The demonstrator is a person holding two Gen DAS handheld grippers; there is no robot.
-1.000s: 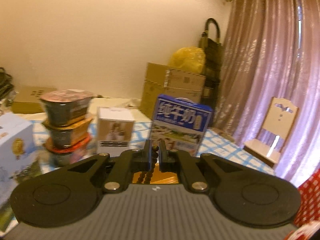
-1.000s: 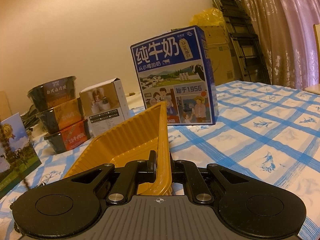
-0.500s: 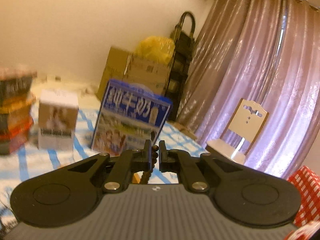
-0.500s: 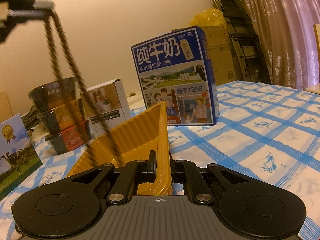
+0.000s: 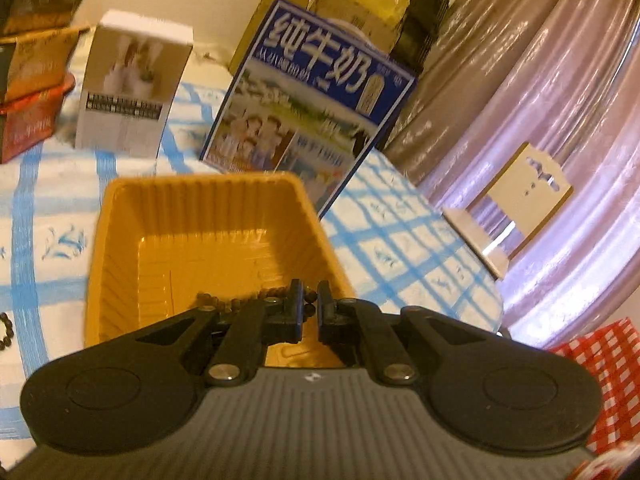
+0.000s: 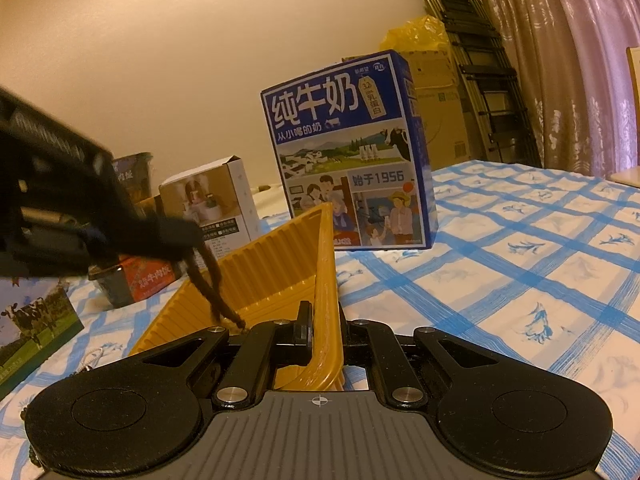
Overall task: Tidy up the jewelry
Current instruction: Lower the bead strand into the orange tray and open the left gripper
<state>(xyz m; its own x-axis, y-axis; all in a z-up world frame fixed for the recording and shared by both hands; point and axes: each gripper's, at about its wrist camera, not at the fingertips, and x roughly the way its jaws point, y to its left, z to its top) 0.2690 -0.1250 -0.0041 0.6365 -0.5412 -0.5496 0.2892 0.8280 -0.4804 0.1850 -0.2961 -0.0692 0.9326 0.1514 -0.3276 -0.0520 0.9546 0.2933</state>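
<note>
While the right gripper [image 6: 324, 334] is clamped narrowly on the near right wall of the orange tray [image 5: 200, 216], a dark bead strand [image 6: 212, 284] is held pinched in the nearly closed left gripper [image 5: 309, 304] and is hung over the tray's near end. From the right wrist view the strand is seen dangling from the left gripper [image 6: 176, 236] with its lower end at or just inside the tray [image 6: 276, 272]; whether the beads touch the floor of the tray cannot be told. From the left wrist view a run of the bead strand [image 5: 240, 300] is seen draped along the tray's near part.

The step in hand is judged to be the lowering of the beads into the tray. For the next move, the left gripper would need to be brought lower and then opened, so that the strand is laid wholly inside and not over the rim, with the tray kept steady by the right gripper.

A few more dark beads [image 5: 6, 332] are seen on the bench [image 6: 520, 260] at the far left.

On the blue milk carton [image 6: 348, 152], beyond the tray, "纯牛奶", "从小喝的奶" and "始于1956" can be read. Print on the white box [image 6: 212, 200] and the stacked bowls [image 5: 36, 52] is too blurred to be read with certainty.
</note>
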